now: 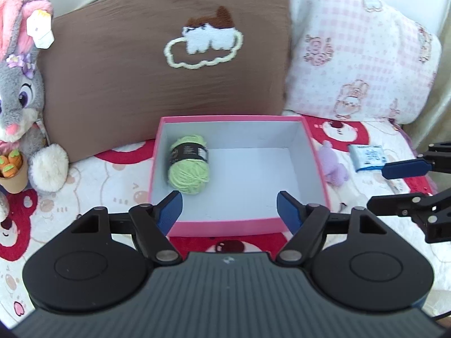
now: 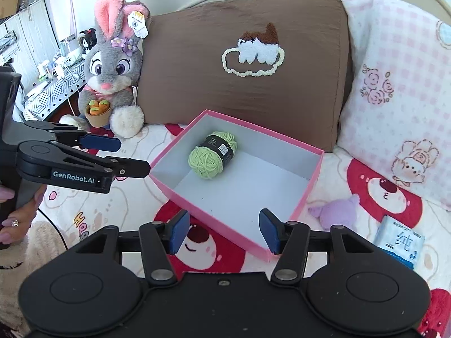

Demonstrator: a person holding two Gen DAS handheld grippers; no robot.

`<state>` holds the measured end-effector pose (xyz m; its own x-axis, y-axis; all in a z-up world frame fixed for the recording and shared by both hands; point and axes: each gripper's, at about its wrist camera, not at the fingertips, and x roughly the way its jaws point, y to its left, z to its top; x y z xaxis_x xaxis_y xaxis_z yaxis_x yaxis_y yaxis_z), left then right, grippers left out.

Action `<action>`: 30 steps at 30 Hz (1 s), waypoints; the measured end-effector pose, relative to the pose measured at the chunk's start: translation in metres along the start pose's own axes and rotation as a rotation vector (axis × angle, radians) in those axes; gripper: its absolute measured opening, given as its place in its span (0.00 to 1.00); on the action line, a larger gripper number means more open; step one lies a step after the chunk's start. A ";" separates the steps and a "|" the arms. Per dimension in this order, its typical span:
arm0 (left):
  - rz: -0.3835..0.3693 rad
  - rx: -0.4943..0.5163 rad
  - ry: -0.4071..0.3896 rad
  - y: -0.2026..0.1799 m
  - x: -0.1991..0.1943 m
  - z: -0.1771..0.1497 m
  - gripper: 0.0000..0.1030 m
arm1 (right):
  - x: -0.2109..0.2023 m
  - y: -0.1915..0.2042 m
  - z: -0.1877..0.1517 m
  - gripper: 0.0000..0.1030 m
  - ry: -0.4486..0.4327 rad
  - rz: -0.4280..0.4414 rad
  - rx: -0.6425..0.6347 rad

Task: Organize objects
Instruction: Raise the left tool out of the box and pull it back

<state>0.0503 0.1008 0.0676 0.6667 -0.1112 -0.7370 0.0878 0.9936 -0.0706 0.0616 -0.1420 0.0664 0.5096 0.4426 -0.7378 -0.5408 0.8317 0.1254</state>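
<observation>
A pink box (image 1: 239, 174) with a pale interior is seen open on a bear-print bedspread (image 1: 93, 186). One skein of green yarn (image 1: 189, 166) is lodged in the far-left corner of the box, lying on its floor. In the left wrist view, the left gripper (image 1: 229, 207) is held with its blue pads spread wide, nothing between them, poised over the near wall of the box. The right gripper (image 2: 224, 232) is likewise observed wide apart and unloaded, above the near corner of the box.

A purple plush toy (image 1: 334, 166) is noted just beside the box at 3 o'clock, and a blue tissue packet (image 1: 367, 157) lies farther out the same way. A brown pillow (image 1: 166, 53) stands behind the box at 12 o'clock, a pink checked pillow (image 1: 363, 56) at 1 o'clock, and a grey rabbit plush (image 1: 19, 95) at 10 o'clock.
</observation>
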 end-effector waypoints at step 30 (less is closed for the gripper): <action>-0.199 0.163 0.091 -0.135 -0.002 -0.012 0.78 | -0.059 -0.034 -0.078 0.61 0.049 -0.068 -0.007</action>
<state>0.0279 -0.0331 0.0704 0.5558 -0.2950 -0.7772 0.3332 0.9356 -0.1168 -0.0025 -0.2222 0.0545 0.5123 0.3680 -0.7760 -0.5109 0.8569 0.0691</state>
